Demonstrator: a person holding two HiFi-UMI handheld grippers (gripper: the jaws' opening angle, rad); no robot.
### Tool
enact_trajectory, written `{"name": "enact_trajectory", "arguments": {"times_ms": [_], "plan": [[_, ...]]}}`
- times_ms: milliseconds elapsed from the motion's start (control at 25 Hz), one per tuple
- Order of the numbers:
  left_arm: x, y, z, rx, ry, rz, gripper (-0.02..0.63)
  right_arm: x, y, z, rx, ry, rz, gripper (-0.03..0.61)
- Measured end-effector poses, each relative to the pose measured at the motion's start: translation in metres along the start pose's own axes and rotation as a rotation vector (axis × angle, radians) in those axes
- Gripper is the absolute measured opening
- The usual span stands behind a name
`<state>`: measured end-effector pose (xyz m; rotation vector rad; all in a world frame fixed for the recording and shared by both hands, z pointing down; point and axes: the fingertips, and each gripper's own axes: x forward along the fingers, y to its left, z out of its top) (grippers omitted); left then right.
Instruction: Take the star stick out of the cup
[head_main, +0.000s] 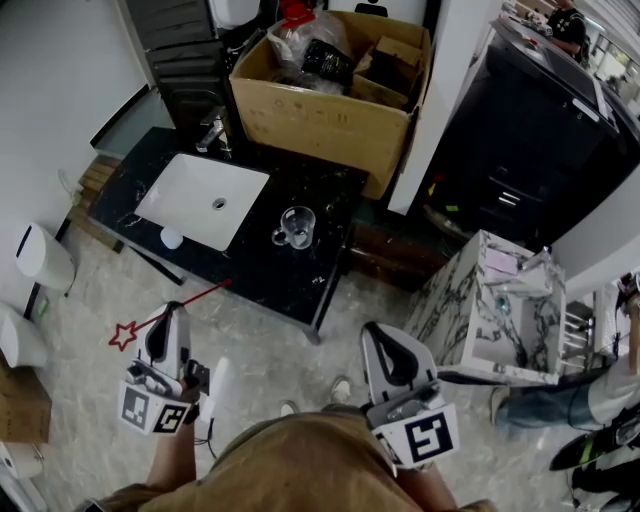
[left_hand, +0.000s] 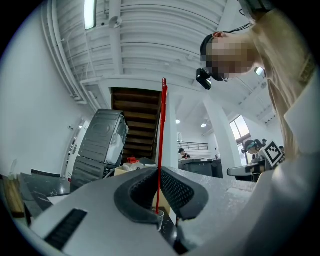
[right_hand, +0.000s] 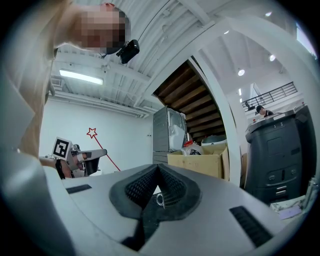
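As we look down from the head view, the black marbled table (head_main: 300, 280) fills the middle of the scene, with a white sink (head_main: 190, 195) set into its left half and an open cardboard box (head_main: 320, 125) full of packed things standing just behind it. Nearer to us, over the pale floor (head_main: 290, 370), we hold both tongs side by side and well apart from each other. The left tongs (head_main: 172, 315) are pinching the star stick (head_main: 205, 295): in the left gripper view the thin red shaft runs straight up between the two ribbed pads, which close on it. The right tongs (head_main: 383, 340) are pressed together with nothing between them, and their view shows the pads meeting at the tips. On the table, to the right of the sink, stands the clear glass cup (head_main: 296, 228), upright with its handle showing, and nothing is standing in it. The star stick is out of the cup and well apart from it. It lies slanted in the left tongs, its outlined red star hanging over the floor at the left, and its plain end reaches toward the near edge of the table.
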<state>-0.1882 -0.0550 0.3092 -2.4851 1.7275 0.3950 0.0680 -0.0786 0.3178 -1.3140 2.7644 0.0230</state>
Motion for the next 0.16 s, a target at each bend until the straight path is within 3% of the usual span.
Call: {"name": "enact_trajectory", "arguments": {"times_ms": [160], "plan": [[-0.0008, -0.0002, -0.0016, 0.015, 0.010, 0.002, 0.014, 0.0012, 0.0010, -0.0015, -0.009, 0.012, 0.001, 0.002]]}}
